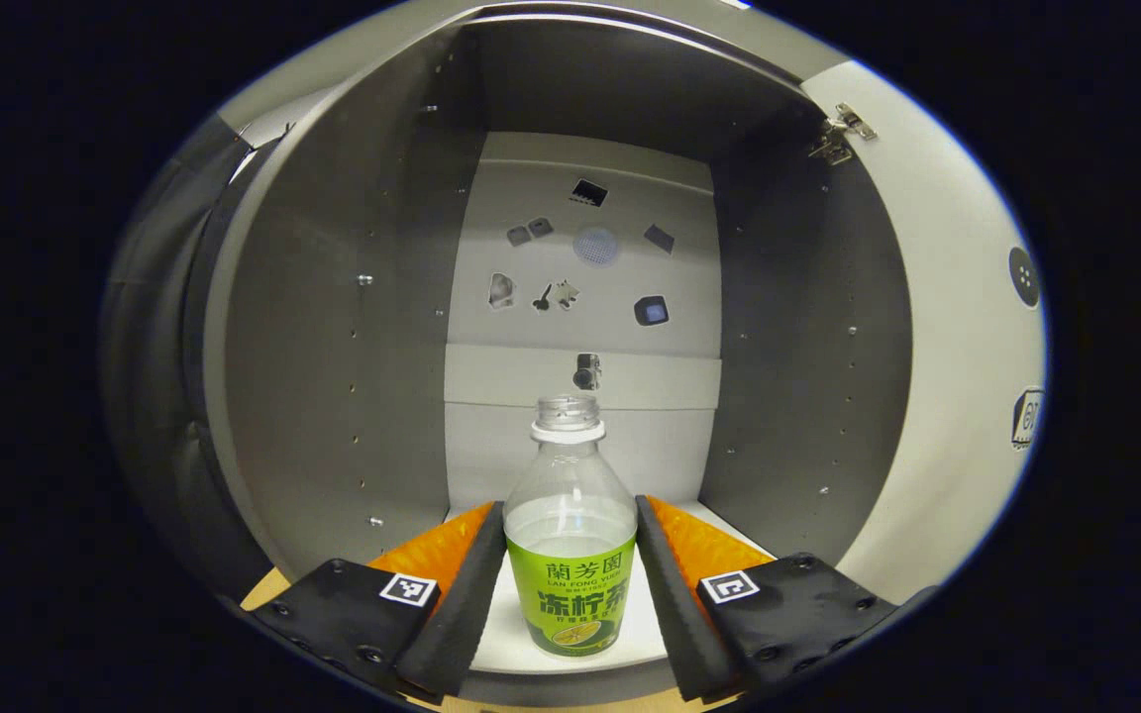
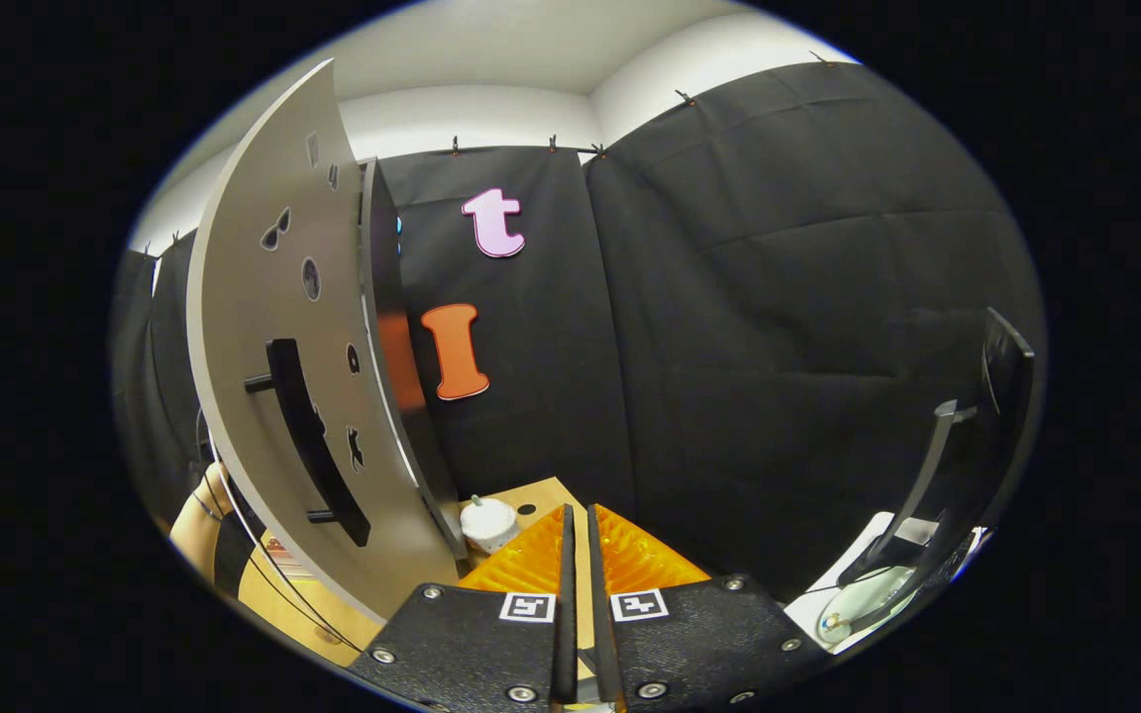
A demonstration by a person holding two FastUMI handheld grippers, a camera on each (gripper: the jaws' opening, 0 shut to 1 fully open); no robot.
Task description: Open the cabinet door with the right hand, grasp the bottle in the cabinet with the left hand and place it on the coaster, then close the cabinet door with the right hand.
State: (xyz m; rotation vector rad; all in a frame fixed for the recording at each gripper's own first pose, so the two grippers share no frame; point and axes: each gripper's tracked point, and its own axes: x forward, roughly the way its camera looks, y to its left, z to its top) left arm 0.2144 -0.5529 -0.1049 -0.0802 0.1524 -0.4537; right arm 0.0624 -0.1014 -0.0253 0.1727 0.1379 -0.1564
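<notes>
1. The bottle [image 1: 570, 525] stood upright on the cabinet's white shelf [image 1: 570, 649], green label facing out, white collar at the neck and no cap on it.
2. The left hand-held gripper [image 1: 570, 555] had its fingers apart, one on each side of the bottle, just beside it; I could not tell whether they pressed it.
3. The cabinet door [image 2: 283, 376] hung open, its black handle [image 2: 318, 446] visible.
4. The right hand-held gripper [image 2: 577, 550] had its fingers together, holding nothing, above the wooden table [image 2: 541, 493].
</notes>
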